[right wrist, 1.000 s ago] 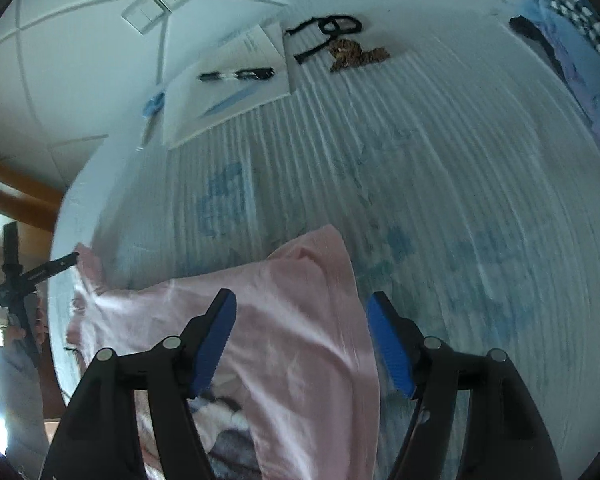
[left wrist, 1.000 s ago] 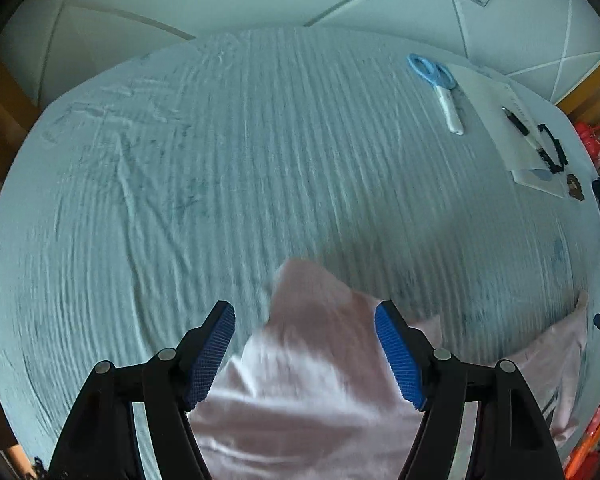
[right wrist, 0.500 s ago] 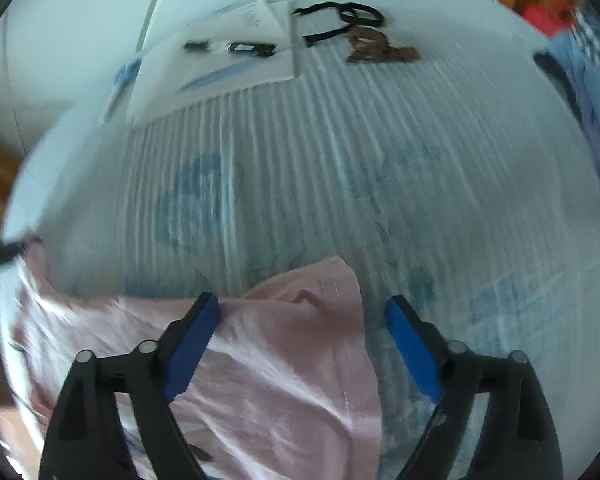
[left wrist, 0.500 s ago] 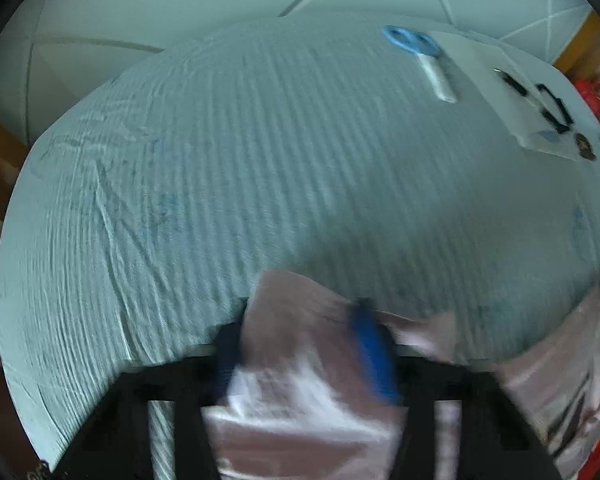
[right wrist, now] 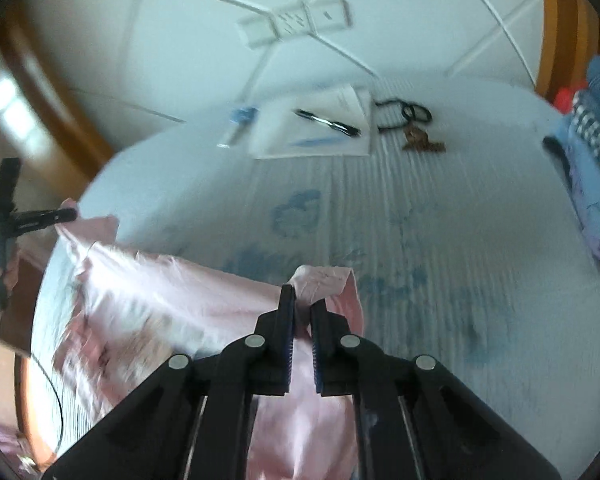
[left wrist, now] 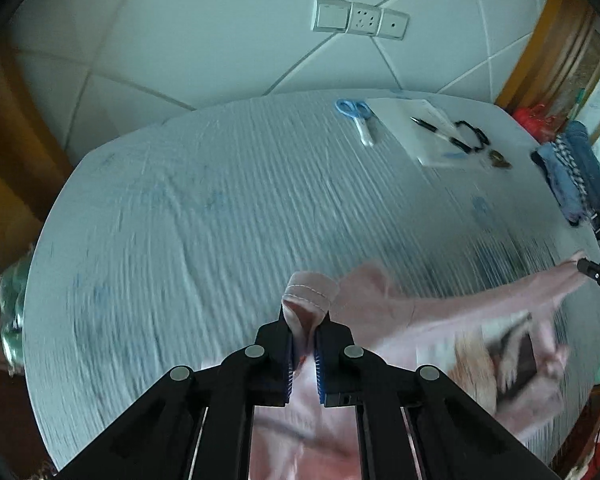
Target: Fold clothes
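Pink shirt (left wrist: 440,320) pinched by two hand-held grippers, left hand-held gripper (left wrist: 303,354), right hand-held gripper (right wrist: 301,344), one pair of scissors (left wrist: 358,118)

Right gripper (right wrist: 302,308) pinching a corner of the pink garment (right wrist: 204,304), left gripper (right wrist: 66,214) gripping its far corner, folded clothes (right wrist: 592,168) lying at the bedspread's (right wrist: 440,208) right edge.

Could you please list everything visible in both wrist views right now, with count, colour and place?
pink garment: one, pink, near edge of the bed, both corners lifted
bed sheet: one, pale blue, striped
scissors: one pair, blue handles, far edge
paper: white, far side, beside the scissors
pen: one, dark, on the paper
black cord: one, beside the paper
stacked clothes: blue and checked, right edge
wall sockets: white, wall
left claw: shut on the garment
right claw: shut on the garment
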Available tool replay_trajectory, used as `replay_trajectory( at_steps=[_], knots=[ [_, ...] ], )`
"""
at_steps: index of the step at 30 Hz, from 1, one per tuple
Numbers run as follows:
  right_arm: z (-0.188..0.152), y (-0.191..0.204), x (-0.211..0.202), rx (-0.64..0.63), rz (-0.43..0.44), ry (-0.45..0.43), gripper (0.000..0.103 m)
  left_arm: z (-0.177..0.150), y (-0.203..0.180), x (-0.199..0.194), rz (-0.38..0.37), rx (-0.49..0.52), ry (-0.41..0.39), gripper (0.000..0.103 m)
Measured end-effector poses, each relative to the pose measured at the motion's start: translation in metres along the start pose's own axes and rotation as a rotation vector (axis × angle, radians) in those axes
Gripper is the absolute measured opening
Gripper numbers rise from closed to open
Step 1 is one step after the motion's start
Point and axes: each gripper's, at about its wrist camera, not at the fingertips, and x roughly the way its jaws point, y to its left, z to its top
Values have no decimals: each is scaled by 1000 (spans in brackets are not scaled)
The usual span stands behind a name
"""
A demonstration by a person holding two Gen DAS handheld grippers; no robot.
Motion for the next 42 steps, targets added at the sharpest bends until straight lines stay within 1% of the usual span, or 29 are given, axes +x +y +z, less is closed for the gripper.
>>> replay_trajectory(
  at_steps=[2, 4, 6, 7, 8, 9, 10, 11, 12, 13, 14, 16, 19, 21, 22, 24, 28, 29, 30, 33, 37, 39, 40, 41, 42],
  knots=[
    [-19, 6, -14, -24, 14, -7, 8, -23, -1, -7, 6, 4, 17, 9],
    [-41, 10, -15, -28, 30, 35, 8, -59, 5, -13, -10, -23, 62, 10],
    [-64, 13, -12, -27, 46, 90, 8, -95, 10, -8, -27, -69, 145, 13],
    [-74, 13, -11, -22, 47, 124, 8, -112, 13, -6, -36, -90, 183, 18],
    [-84, 13, -9, -15, 40, 163, 12, -125, 17, -5, -48, -110, 214, 24],
    [-93, 12, -7, -8, 34, 202, 16, -136, 21, -6, -55, -127, 235, 28],
    [-101, 10, -6, 2, 21, 226, 27, -141, 22, -8, -52, -140, 233, 35],
    [-106, 7, -8, 15, 1, 237, 36, -145, 22, -11, -49, -152, 231, 39],
    [-108, 3, -11, 31, -11, 238, 39, -148, 25, -15, -49, -167, 222, 41],
    [-108, -1, -15, 53, -15, 227, 41, -148, 29, -25, -59, -189, 193, 45],
    [-105, -5, -20, 72, -17, 212, 41, -147, 34, -34, -65, -208, 166, 52],
    [-97, -9, -30, 104, -20, 177, 41, -138, 42, -36, -36, -246, 143, 59],
    [-84, -1, -33, 123, -16, 154, 41, -122, 54, -30, 15, -310, 129, 59],
    [-76, 9, -31, 124, -5, 143, 41, -114, 60, -11, 5, -354, 150, 59],
    [-71, 17, -28, 112, 9, 139, 41, -112, 60, -5, 16, -357, 161, 59],
    [-61, 42, -16, 78, 57, 139, 41, -112, 59, 8, 39, -367, 190, 59],
    [-43, 100, 14, 2, 181, 162, 42, -128, 51, 10, 41, -381, 214, 59],
    [-40, 119, 24, -26, 208, 172, 46, -135, 49, 6, 38, -384, 209, 59],
    [-38, 135, 33, -47, 228, 181, 47, -139, 49, 4, 33, -386, 205, 59],
    [-32, 185, 64, -89, 286, 224, 49, -133, 62, 15, 2, -385, 201, 59],
    [-26, 248, 103, -146, 317, 276, 50, -122, 75, 31, -46, -371, 200, 59],
    [-25, 271, 121, -166, 323, 286, 58, -111, 75, 41, -70, -328, 199, 59],
    [-25, 281, 129, -178, 324, 289, 64, -106, 73, 44, -56, -301, 194, 57],
    [-26, 290, 137, -194, 319, 291, 64, -101, 72, 48, -40, -279, 191, 49],
    [-27, 297, 143, -215, 309, 293, 64, -96, 73, 52, -20, -272, 190, 44]
  ],
)
